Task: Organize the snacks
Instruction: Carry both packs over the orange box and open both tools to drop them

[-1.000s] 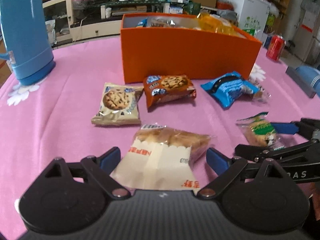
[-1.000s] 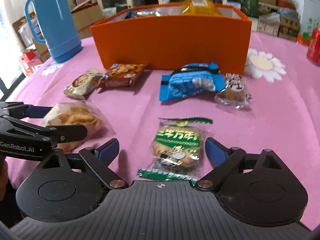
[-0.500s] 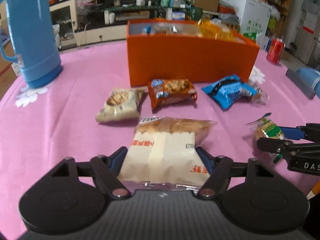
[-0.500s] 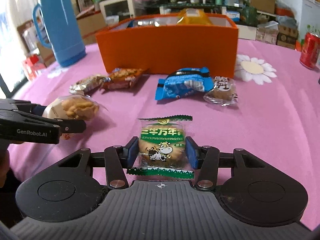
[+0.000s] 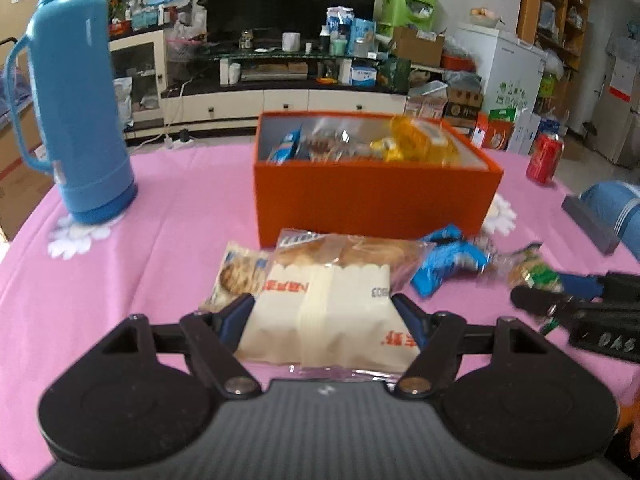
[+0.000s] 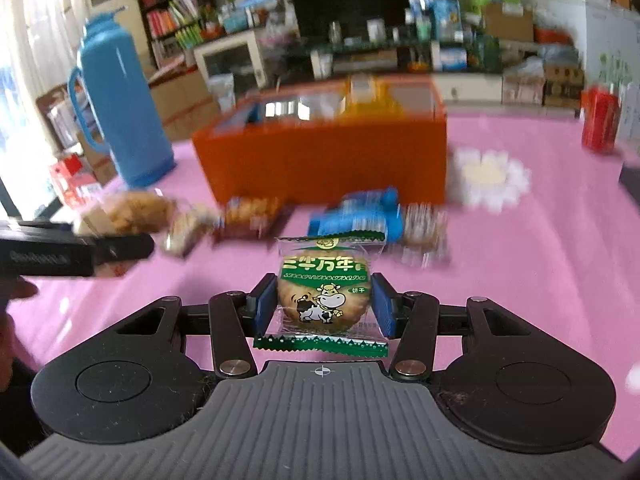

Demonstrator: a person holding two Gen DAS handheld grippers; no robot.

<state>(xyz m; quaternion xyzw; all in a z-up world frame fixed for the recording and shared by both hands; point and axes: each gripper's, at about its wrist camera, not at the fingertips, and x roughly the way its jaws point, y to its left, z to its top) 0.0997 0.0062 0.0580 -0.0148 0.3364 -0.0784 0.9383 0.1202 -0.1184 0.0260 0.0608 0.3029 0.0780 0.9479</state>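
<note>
Left claw (image 5: 324, 316) clamps the bread pack (image 5: 332, 308), right claw (image 6: 322, 306) pinches the cookie packet (image 6: 324, 292), both above the near tabletop (image 5: 160, 240); slippery wrappers could slip out before reaching the far orange box (image 5: 372, 196).

Blue thermos (image 5: 80, 96), prob. soda can (image 5: 543, 157) on tablecloth (image 5: 160, 240).

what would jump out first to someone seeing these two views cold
Probably the orange box in the middle of the pink tablecloth, already holding snacks. Nearest each camera is a gripped packet: the bread packet in the left gripper, the green cow biscuit packet in the right gripper. A tall blue thermos stands at the left.
</note>
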